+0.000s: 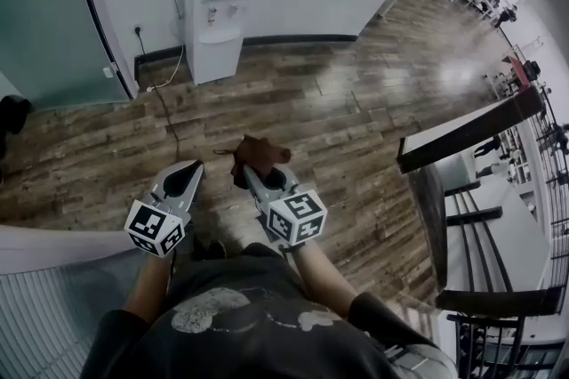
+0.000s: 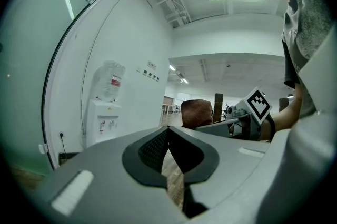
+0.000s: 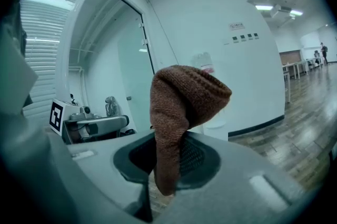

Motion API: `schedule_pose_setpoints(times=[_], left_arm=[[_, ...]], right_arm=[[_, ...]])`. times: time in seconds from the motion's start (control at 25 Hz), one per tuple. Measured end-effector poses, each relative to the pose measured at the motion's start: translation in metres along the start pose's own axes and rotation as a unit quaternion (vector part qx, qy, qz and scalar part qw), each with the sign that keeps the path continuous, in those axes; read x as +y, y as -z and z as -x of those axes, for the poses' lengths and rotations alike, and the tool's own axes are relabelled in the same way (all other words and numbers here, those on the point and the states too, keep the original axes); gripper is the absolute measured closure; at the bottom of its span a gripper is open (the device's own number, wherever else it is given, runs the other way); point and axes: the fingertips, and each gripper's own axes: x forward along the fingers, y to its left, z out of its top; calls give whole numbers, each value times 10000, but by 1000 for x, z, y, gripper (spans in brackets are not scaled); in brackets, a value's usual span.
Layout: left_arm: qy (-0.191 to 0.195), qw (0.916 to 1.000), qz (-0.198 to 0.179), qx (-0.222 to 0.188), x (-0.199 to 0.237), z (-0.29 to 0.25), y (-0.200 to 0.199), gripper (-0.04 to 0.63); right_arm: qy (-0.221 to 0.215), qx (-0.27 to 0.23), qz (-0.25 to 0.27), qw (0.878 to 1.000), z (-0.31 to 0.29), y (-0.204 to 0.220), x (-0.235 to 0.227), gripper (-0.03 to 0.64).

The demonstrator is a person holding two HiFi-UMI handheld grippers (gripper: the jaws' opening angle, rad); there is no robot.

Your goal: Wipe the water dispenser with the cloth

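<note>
Cloth (image 3: 181,107) in right claw (image 3: 166,164) half-hides dispenser (image 3: 216,123).

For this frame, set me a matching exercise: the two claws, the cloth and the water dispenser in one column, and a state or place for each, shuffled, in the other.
Things:
1. left claw
2. right claw
3. cloth
4. water dispenser

States or places:
A. white, stands against the wall, apart from both claws
B. shut, with nothing between its jaws
C. brown and knitted, sticks up out of a claw
D. shut on the cloth

Pairs: 1-B, 2-D, 3-C, 4-A.
</note>
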Motion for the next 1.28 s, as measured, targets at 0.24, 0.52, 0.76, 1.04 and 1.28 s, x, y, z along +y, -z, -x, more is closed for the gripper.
schedule_pose_setpoints(times=[0.24,0.52,0.76,1.04,1.28], left_arm=[[-147,9999,91,-6,29,0,2,578],[-366,9992,185,36,69,-25,7,578],[-653,9977,101,175,130,-72,1,578],[-801,9968,-4,70,200,-156,-40,578],[-1078,9941,111,65,245,-201,-53,578]], right_arm=[[60,155,-71,9998,-19,12,0,558],[55,127,-273,9995,-66,4,-43,558],[-152,77,-330,9993,-145,-26,-95,558],[-313,197,-243,9990,-226,-73,-157,558],[-492,274,-266,9981,-273,-102,-200,558]])
